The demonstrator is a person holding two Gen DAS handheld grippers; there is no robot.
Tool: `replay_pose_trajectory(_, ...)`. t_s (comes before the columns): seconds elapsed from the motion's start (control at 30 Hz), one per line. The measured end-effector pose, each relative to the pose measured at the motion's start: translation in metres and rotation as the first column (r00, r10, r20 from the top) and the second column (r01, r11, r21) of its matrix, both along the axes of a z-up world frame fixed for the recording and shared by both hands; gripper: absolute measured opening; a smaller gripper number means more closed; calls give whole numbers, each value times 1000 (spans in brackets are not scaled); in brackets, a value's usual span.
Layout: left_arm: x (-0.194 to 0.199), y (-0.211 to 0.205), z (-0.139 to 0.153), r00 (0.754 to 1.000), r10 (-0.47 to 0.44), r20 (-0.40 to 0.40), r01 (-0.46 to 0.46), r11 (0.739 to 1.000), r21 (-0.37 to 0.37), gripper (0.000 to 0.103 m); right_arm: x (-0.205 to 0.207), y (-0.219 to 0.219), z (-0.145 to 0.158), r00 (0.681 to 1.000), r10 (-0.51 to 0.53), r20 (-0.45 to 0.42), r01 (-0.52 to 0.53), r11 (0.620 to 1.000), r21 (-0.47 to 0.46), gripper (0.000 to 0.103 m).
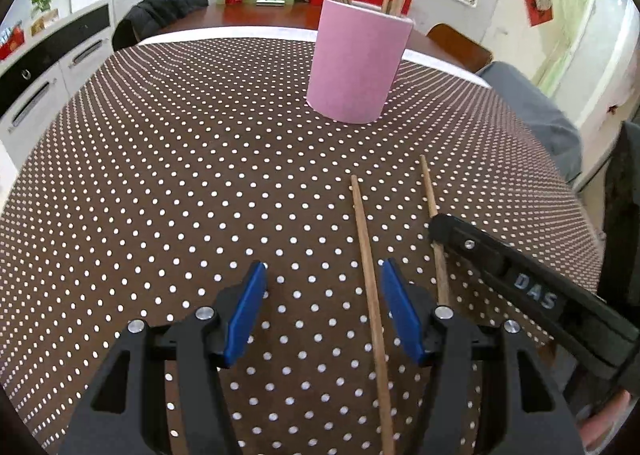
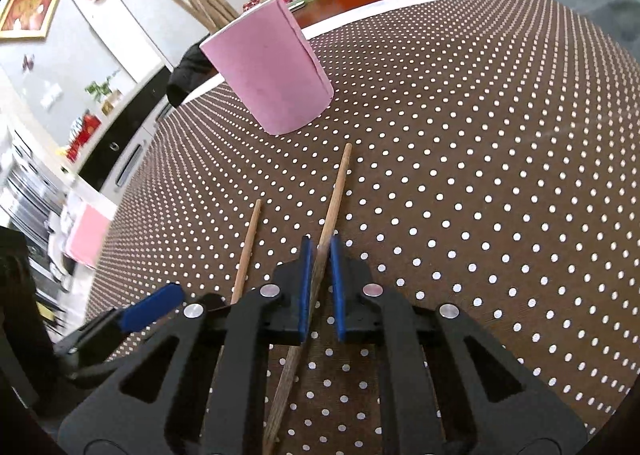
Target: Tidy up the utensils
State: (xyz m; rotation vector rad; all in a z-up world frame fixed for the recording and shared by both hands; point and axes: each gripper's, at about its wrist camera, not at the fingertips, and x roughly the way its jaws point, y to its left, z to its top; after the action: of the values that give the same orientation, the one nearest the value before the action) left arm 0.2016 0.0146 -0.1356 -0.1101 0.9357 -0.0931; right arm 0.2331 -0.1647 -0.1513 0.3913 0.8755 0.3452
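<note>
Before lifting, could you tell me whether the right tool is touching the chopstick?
Touching: the right wrist view shows the right tool with both blue pads closed on the chopstick.

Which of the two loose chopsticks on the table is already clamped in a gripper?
The right-hand chopstick, pinched between the right gripper pads. The other chopstick lies free on the tablecloth between the open left gripper fingers.

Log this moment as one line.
right gripper: jaws shut on chopstick | left gripper: jaws open around second chopstick, no grip | pink holder: upright, chopsticks inside
</note>
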Motion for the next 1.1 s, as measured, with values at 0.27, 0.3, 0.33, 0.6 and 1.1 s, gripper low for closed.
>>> replay_pose_trajectory(0.27,14,-32,-4,997,69,-19,-65,982,176,60,-5,-17,-4,1000,-2,-15,4,996,84,7)
replay_pose_trajectory(0.3,16,-36,-4,997,73,-15,-69,980,185,60,-5,-17,-5,1000,-3,-16,4,996,88,7)
replay_pose_trajectory(0.33,18,-35,-4,995,91,-27,-85,982,168,60,-6,-18,-4,1000,-2,-17,4,996,93,7)
replay_pose_trajectory(0.6,22,-48,2,993,121,-3,-118,977,180,26,-8,-20,-4,1000,-5,-21,7,994,111,6)
replay_pose_trajectory(1.1,25,-10,0,978,209,-13,-209,977,48,6,-12,-31,-3,1000,-15,-21,17,994,109,5)
